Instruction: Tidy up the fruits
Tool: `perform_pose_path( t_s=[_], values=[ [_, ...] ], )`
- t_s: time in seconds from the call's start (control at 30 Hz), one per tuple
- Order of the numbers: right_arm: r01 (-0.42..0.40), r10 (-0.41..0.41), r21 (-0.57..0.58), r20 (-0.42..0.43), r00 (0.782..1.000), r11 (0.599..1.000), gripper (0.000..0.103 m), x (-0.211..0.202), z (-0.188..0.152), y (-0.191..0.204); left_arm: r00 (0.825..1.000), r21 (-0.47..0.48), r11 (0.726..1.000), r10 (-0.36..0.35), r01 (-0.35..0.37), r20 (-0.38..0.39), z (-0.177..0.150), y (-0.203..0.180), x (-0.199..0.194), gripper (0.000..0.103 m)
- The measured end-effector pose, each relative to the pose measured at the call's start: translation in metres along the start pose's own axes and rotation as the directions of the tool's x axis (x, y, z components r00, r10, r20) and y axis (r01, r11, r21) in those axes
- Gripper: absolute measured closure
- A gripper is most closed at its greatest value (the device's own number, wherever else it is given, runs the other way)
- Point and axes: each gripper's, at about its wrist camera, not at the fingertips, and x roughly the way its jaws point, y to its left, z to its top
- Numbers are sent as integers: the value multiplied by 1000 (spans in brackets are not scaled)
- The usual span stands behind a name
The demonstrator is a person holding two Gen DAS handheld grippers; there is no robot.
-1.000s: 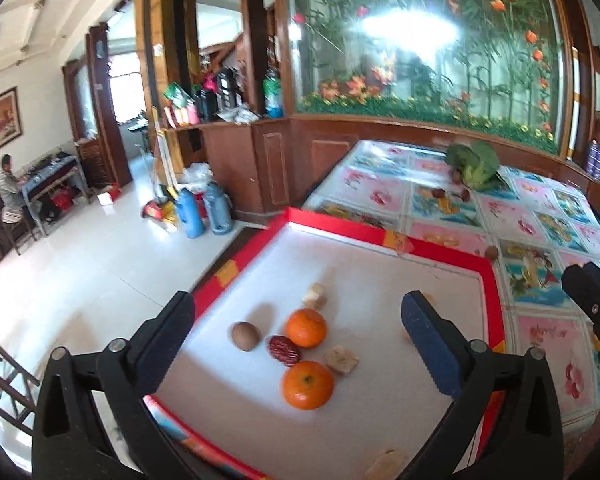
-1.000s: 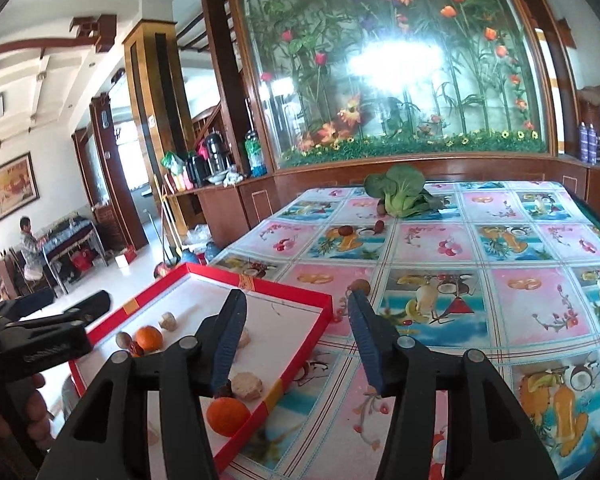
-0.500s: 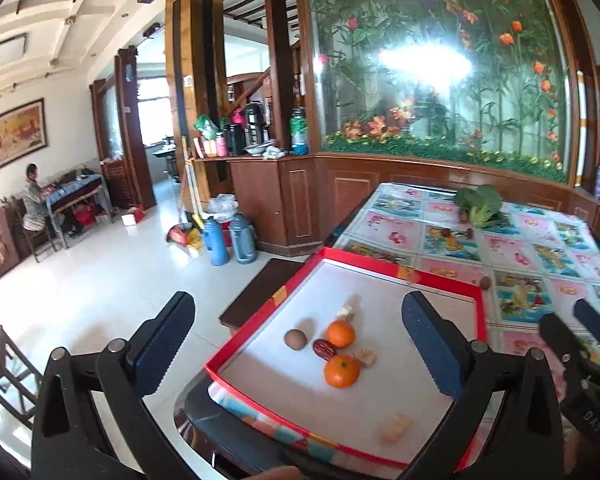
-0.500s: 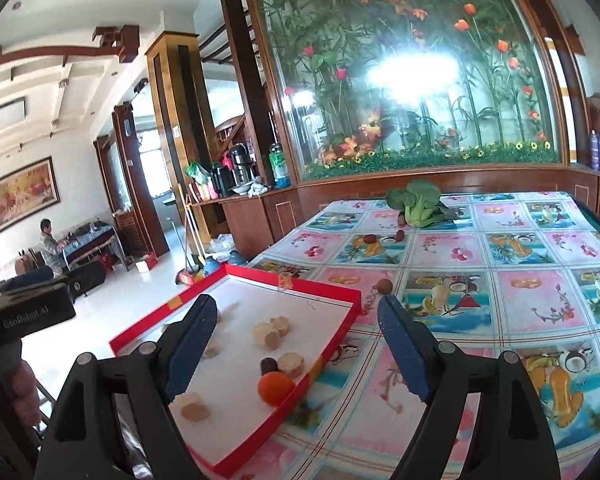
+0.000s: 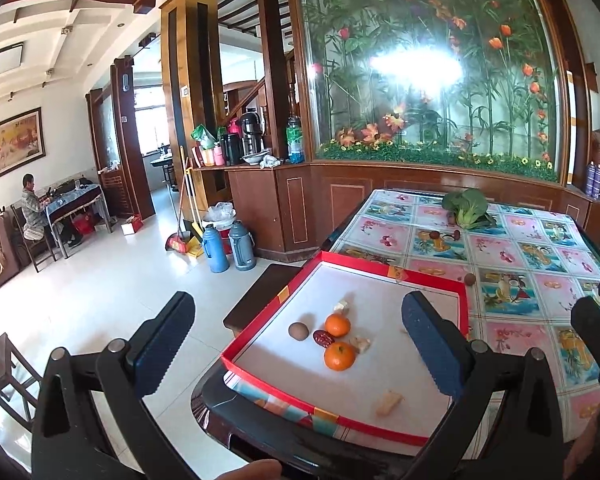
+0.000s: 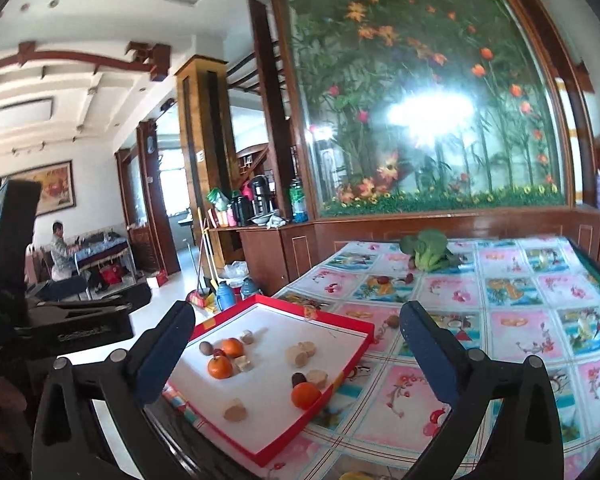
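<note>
A red-rimmed tray [image 5: 432, 282] with a white floor sits at the table's near left corner; it also shows in the right wrist view [image 6: 328, 319]. In it lie oranges [image 5: 339, 356] [image 5: 337, 325] [image 6: 306, 395], a red date [image 5: 323, 338], a brown round fruit [image 5: 298, 331] and several pale chunks [image 6: 299, 354]. My left gripper [image 5: 300, 344] is open and empty, held back above the tray's near edge. My right gripper [image 6: 295, 356] is open and empty, above and behind the tray.
A leafy green vegetable [image 5: 466, 207] and small dark fruits [image 5: 434, 235] lie at the table's far end. A small brown fruit [image 5: 469, 279] lies just outside the tray. The table has a patterned cloth [image 6: 512, 320]. The floor drops off left.
Both grippers have pulled back and up from the tray, so the tray looks smaller and farther. Both stay open and empty.
</note>
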Motion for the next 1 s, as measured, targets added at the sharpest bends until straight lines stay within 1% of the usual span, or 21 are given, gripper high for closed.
perform_pose_path(
  t_s=[0.1, 0.23, 0.3, 0.33, 0.37, 0.47, 0.7, 0.87, 1.0],
  values=[
    [-4, 4, -18, -6, 1000, 1000, 1, -2, 5, 6, 1000, -9, 1000, -1, 1, 4, 0, 2, -6, 0],
    [-22, 22, -2, -18, 1000, 1000, 1, -5, 7, 7, 1000, -17, 1000, 5, -5, 11, 0, 6, -12, 0],
    [-41, 41, -6, 11, 999, 999, 1, -11, 5, 8, 1000, -21, 1000, 12, -12, 17, 0, 11, -15, 0],
    [-34, 34, -7, 35, 999, 999, 1, -14, 5, 7, 1000, -24, 1000, 16, -16, 21, 0, 12, -16, 0],
    [-15, 16, -13, 41, 999, 1000, 1, -14, 5, 9, 999, -27, 999, 20, -19, 26, 0, 13, -17, 0],
    [-2, 3, -30, 28, 1000, 1000, 1, -11, 7, 11, 999, -41, 999, 23, -22, 34, 1, 17, -19, 0],
    [64, -61, -82, 38, 997, 995, 1, -4, 4, 20, 999, -51, 998, 23, -21, 41, 2, 23, -22, 0],
    [76, -74, -80, 32, 997, 994, 1, -3, 5, 22, 999, -69, 997, 24, -21, 42, 6, 30, -21, 0],
    [86, -86, -64, 9, 996, 994, 1, 6, 9, 21, 999, -81, 996, 25, -22, 40, 9, 37, -19, 0]
  ],
)
